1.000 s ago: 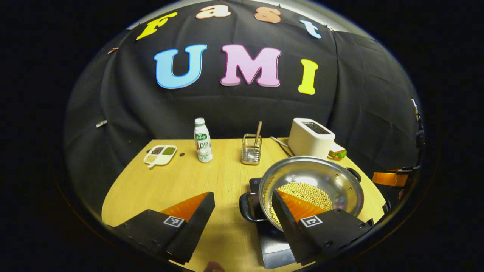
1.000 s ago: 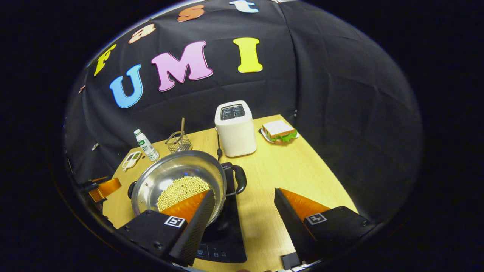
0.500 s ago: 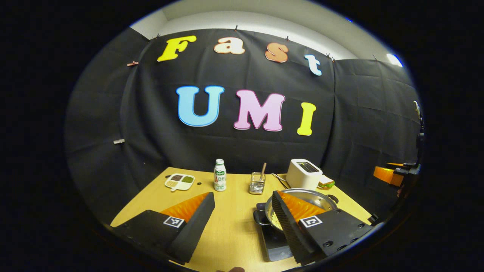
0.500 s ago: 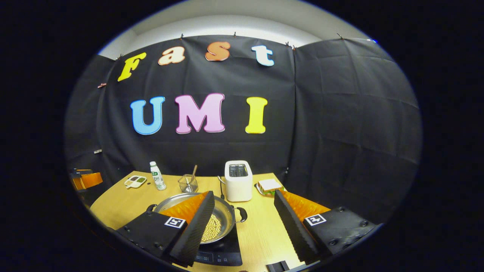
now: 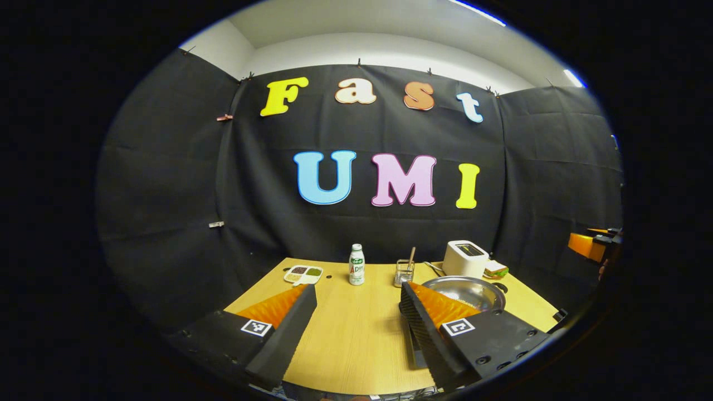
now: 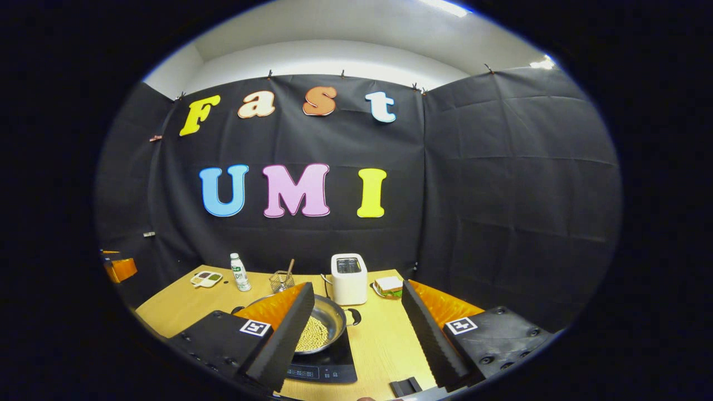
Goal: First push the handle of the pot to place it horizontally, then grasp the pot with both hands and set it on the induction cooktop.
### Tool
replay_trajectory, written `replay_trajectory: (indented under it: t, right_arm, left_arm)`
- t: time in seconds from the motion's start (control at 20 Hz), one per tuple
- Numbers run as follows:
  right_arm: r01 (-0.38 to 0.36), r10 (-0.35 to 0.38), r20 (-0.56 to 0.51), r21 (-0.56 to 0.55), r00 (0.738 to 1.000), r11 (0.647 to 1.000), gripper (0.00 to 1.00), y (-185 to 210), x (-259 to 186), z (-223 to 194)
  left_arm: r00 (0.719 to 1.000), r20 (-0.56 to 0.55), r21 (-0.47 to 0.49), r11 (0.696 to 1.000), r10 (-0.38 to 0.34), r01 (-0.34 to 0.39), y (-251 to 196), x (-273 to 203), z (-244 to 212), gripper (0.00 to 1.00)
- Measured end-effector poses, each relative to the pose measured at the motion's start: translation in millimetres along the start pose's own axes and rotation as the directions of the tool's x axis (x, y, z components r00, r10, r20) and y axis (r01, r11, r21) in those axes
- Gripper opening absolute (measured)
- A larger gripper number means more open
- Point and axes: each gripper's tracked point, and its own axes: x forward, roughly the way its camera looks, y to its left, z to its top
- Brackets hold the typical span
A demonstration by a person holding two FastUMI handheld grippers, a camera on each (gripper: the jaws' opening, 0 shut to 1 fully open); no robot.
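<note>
In the right gripper view, the pot [image 6: 320,328] sits on the induction cooktop [image 6: 328,367] in the lower middle of the frame, a shiny steel bowl with a bed of pale beans [image 6: 313,336] inside. One dark side handle [image 6: 355,317] sticks out toward the right of the pot, level with the rim. The right gripper [image 6: 356,334] has its fingers spread wide apart with nothing between them; its left finger covers part of the pot's near side, though it is above and in front of it rather than touching.

In the left gripper view, the pot [image 5: 468,291] lies at the lower right, partly behind the right finger of the left gripper [image 5: 356,328], whose fingers are likewise spread apart and hold nothing. The other gripper [image 5: 590,245] appears at the far right edge of this frame.

Along the back of the table [image 6: 390,340] stand a white toaster [image 6: 348,278], a sandwich on a plate [image 6: 388,286] just to its right, a wire holder with a wooden stick [image 6: 282,278], a small white bottle [image 6: 240,272] and a divided dish [image 6: 205,278] at the far left. The same row shows in the left gripper view: dish [image 5: 303,273], bottle [image 5: 356,264], holder [image 5: 405,272], toaster [image 5: 465,259].
</note>
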Motion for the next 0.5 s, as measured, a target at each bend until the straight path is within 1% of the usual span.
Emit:
replay_trajectory:
  t: [0.05,0.1,0.2,0.5]
  right_arm:
    - [-0.003,0.003,0.003,-0.004,1.000,1.000,0.98,-2.5,-5.7,-1.8]
    - [0.002,-0.002,0.005,-0.009,1.000,1.000,0.96,-6.9,-7.9,-4.3]
    - [0.009,-0.008,0.011,-0.017,1.000,1.000,0.98,-6.6,-10.5,-6.0]
    - [-0.046,0.046,0.009,-0.021,0.999,0.999,0.97,18.6,-13.4,-2.8]
  left_arm:
    - [1.000,0.000,0.009,1.000,0.022,-0.022,3.7,-7.3,-1.5,0.95]
    - [0.999,0.000,0.014,0.999,0.042,-0.042,5.8,-11.7,-3.7,0.95]
    - [0.998,0.016,0.023,0.998,0.056,-0.057,4.6,-19.3,-4.4,0.95]
    - [0.999,0.021,0.003,0.999,0.037,-0.038,-8.3,-24.6,-4.6,0.95]
